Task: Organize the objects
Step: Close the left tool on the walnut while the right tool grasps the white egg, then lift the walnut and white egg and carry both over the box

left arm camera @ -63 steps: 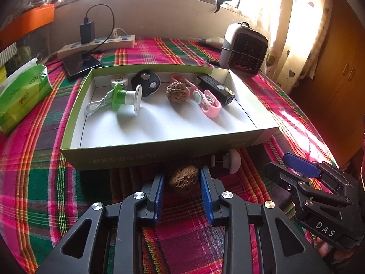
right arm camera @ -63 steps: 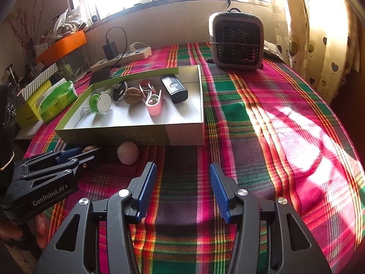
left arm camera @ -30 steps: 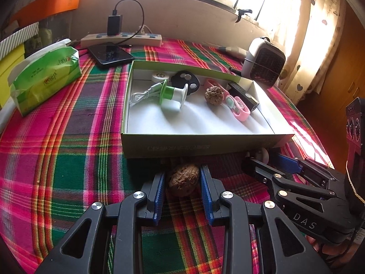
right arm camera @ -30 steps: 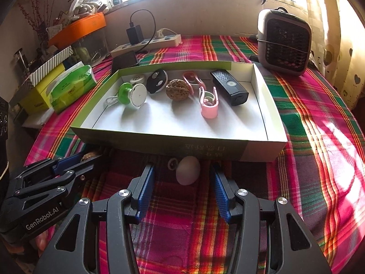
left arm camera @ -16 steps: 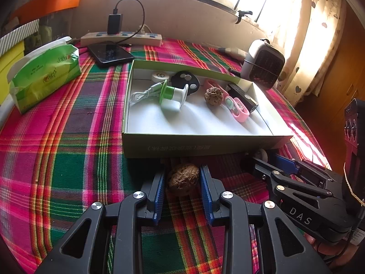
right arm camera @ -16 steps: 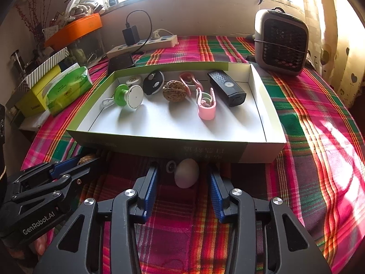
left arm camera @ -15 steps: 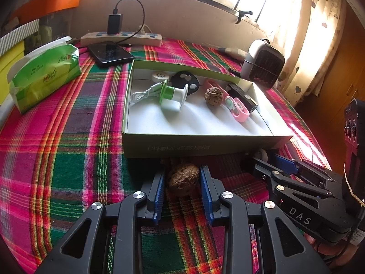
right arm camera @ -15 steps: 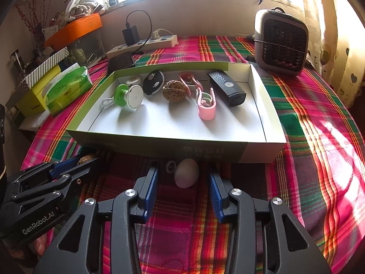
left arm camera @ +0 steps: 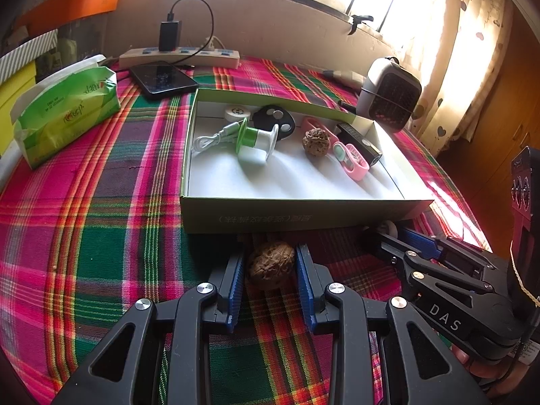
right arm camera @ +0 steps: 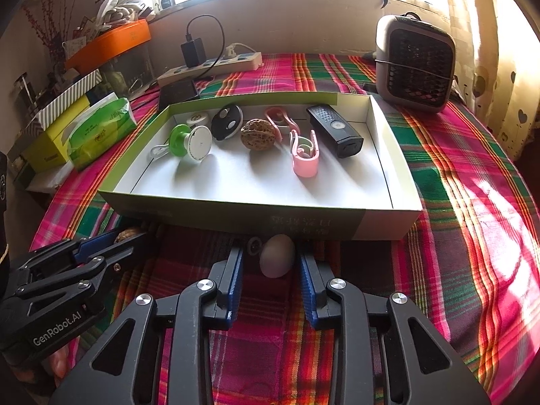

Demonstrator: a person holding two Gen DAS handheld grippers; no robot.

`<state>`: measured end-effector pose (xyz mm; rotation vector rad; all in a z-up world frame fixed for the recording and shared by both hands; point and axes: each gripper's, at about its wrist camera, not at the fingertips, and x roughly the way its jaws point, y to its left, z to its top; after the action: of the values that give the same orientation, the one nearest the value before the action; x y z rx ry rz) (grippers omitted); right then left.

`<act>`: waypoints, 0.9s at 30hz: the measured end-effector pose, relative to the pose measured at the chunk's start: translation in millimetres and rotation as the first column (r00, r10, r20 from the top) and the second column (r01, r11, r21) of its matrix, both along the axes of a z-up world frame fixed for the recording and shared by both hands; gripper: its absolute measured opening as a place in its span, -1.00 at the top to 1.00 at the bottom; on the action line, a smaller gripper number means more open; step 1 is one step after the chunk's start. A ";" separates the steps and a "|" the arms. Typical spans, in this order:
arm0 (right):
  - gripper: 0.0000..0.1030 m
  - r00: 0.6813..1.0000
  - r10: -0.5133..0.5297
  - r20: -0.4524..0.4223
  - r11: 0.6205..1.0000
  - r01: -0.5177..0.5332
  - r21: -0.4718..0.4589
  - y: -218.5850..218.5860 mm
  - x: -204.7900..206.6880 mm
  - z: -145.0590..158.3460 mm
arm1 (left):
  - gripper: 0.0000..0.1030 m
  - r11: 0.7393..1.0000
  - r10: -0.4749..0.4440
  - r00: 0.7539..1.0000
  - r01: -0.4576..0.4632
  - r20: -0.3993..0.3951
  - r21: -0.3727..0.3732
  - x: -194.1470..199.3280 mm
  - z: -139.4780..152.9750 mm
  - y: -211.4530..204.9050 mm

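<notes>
A brown walnut [left arm camera: 270,265] sits on the plaid cloth just in front of the green-and-white box [left arm camera: 303,216], and my left gripper [left arm camera: 269,252] is shut on it, blue pads against both sides. In the right wrist view a white egg-shaped knob [right arm camera: 276,260] with a small disc at its left lies in front of the box [right arm camera: 236,212]. My right gripper [right arm camera: 270,254] straddles the knob, jaws closing, a thin gap still showing on each side. Inside the box lie a green spool [right arm camera: 189,140], a black fob, a second walnut [right arm camera: 258,135], pink clips and a black remote.
A green tissue pack [left arm camera: 67,114], a phone [left arm camera: 162,79] and a power strip [left arm camera: 179,57] lie at the back left. A small grey heater [right arm camera: 415,64] stands at the back right, near the curtain. The two grippers work side by side along the box's front wall.
The right gripper came in over the white knob, and its jaws have since narrowed around it. The left view swung early on with the walnut staying between its pads, then held still.
</notes>
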<state>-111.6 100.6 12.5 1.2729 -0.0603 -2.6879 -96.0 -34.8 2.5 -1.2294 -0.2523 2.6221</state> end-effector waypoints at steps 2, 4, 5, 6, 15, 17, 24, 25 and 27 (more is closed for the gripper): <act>0.39 1.000 0.001 0.000 1.000 -0.001 -0.002 -0.1 0.3 0.1 | 0.47 1.000 0.000 1.000 0.000 0.000 0.000 0.0 0.1 0.3; 0.39 1.000 0.002 0.000 1.000 -0.002 -0.003 0.1 0.4 0.2 | 0.48 1.000 -0.001 1.000 0.001 0.000 -0.002 0.2 0.3 1.1; 0.39 1.000 0.003 0.000 1.000 -0.003 -0.004 0.2 0.5 0.2 | 0.48 1.000 -0.001 1.000 0.001 0.000 -0.004 0.3 0.4 1.7; 0.40 1.000 0.004 0.000 1.000 -0.004 -0.005 -0.3 0.7 0.7 | 0.48 1.000 -0.001 1.000 0.001 -0.001 -0.007 0.2 0.5 2.2; 0.40 1.000 0.009 -0.004 1.000 -0.009 -0.021 1.5 2.6 1.0 | 0.48 1.000 -0.002 1.000 0.002 -0.002 -0.021 1.5 1.1 4.2; 0.40 1.000 0.012 -0.006 1.000 -0.012 -0.025 1.4 3.4 1.1 | 0.48 1.000 -0.003 1.000 0.003 -0.002 -0.024 1.7 1.2 4.2; 0.40 1.000 0.022 -0.020 0.999 -0.022 -0.034 1.8 7.0 3.9 | 0.48 0.999 -0.002 1.000 0.002 -0.003 -0.045 5.9 2.6 4.4; 0.40 0.999 0.024 -0.025 0.999 -0.025 -0.034 1.6 7.8 5.0 | 0.48 0.999 -0.002 1.000 0.002 -0.005 -0.049 6.8 3.2 5.2; 0.40 0.999 0.029 -0.031 0.999 -0.030 -0.033 0.9 8.6 6.7 | 0.48 0.999 -0.005 1.000 0.004 -0.009 -0.051 8.0 4.9 5.5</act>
<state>-103.0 101.5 19.2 1.2130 -0.0822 -2.6697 -88.0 -29.3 7.4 -1.2328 -0.1826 2.6448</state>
